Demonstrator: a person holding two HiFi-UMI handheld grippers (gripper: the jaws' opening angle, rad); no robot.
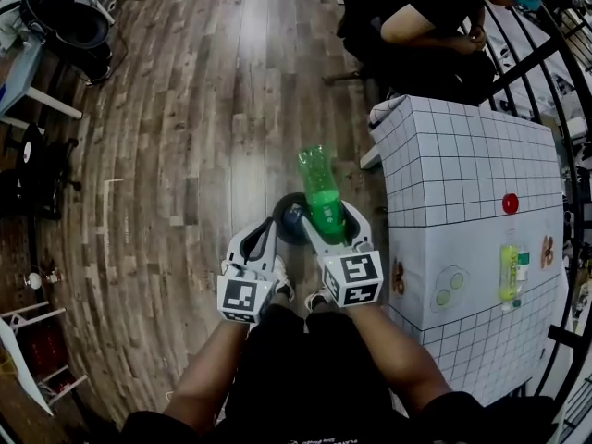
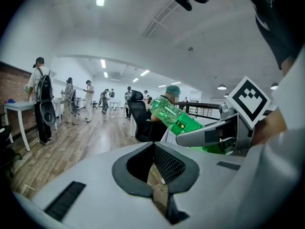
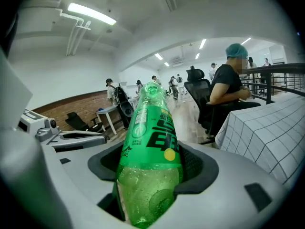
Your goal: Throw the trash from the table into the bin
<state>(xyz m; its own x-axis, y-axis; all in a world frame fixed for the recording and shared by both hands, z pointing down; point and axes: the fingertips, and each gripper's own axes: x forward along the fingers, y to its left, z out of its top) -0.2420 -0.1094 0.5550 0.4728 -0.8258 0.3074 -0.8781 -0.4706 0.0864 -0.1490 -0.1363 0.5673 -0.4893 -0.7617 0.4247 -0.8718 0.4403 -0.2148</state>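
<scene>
Now the right gripper (image 1: 319,222) is clamped on a green transparent plastic bottle (image 1: 319,178), with the jaws pressing on its lower body. The neck of the bottle points forward and a little upward, away from the person. The bottle is in the air above the brown wooden plank floor (image 1: 185,155), just beside the near corner of the table with a white grid-pattern cloth (image 1: 462,155), and it touches nothing except the jaws.

The left gripper (image 1: 268,225) is next to the right one, near but apart from it. Its jaws are together and nothing is between them.

A dark round object (image 1: 289,222) stands on the floor just beyond the two grippers (I cannot tell if this is the bin). On the table lie a small red round cap (image 1: 510,203) and a yellow-green plastic bottle (image 1: 510,274) on its side, well apart from the grippers. A seated person in dark clothes (image 1: 416,17) is at the far end of the table.
</scene>
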